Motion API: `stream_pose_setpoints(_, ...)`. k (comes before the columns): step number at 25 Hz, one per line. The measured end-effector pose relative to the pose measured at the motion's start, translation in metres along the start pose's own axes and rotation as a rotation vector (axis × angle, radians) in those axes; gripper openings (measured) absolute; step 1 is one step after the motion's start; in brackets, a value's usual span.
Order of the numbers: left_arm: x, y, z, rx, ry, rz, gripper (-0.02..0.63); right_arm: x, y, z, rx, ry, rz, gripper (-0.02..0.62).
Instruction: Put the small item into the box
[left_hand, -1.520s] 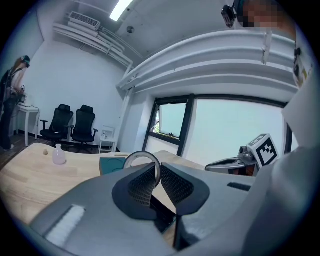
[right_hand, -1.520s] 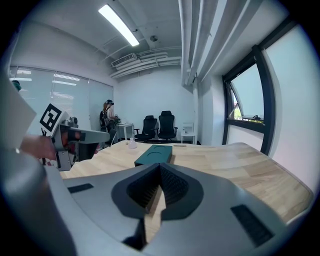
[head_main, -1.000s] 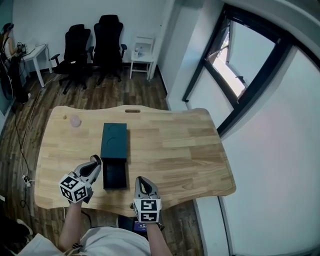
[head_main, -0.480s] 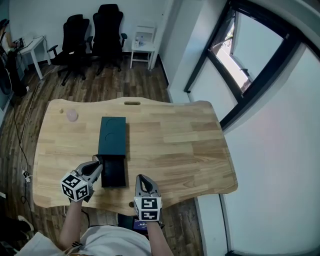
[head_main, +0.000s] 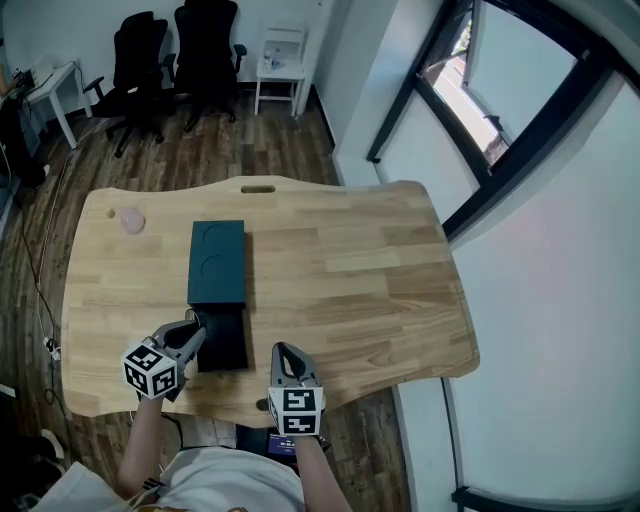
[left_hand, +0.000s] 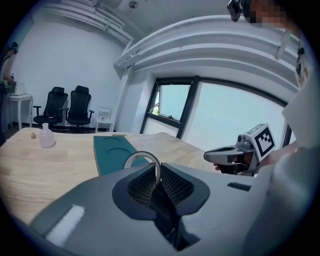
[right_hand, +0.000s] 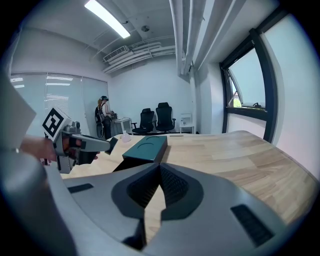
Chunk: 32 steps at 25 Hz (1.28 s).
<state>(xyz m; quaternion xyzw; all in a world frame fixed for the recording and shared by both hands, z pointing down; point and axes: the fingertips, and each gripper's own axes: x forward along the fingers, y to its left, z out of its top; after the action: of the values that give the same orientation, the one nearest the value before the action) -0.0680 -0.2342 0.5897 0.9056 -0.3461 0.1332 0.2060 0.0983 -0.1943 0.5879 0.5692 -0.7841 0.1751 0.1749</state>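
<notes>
Table w/ box, its dark drawer slid out. Left gripper has edged up to the drawer's left rim since 1 s ago, jaws pinched on the ring. Ring not in yet, drop prob. next. Right gripper closed, empty.

- A pale wooden table with a wavy outline; its far edge bulges at the middle, and a narrow slot is cut into the top there
- A long dark green box lies left of the table's middle, long side running near to far, with two round hollows in its top
- A dark tray sticks out from the box's near end and reaches close to the near edge
- A small pale pink bottle stands upright at the far left corner, well apart from the box
- A tiny round thing sits just left of the bottle, too small to tell what it is
</notes>
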Motion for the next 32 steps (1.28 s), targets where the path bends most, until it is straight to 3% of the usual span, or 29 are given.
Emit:
stream_pose_setpoints(17, 0.033, 0.006, -0.041, 0.030, 0.198, -0.086, 0.037, 0.019, -0.006, -0.011, 0.016, 0.064, -0.006, 0.005)
stream_pose_setpoints(32, 0.063, -0.003, -0.089, 0.060, 0.485, -0.186, 0.035, 0.025, -0.018, -0.029, 0.038, 0.112, -0.031, 0.005)
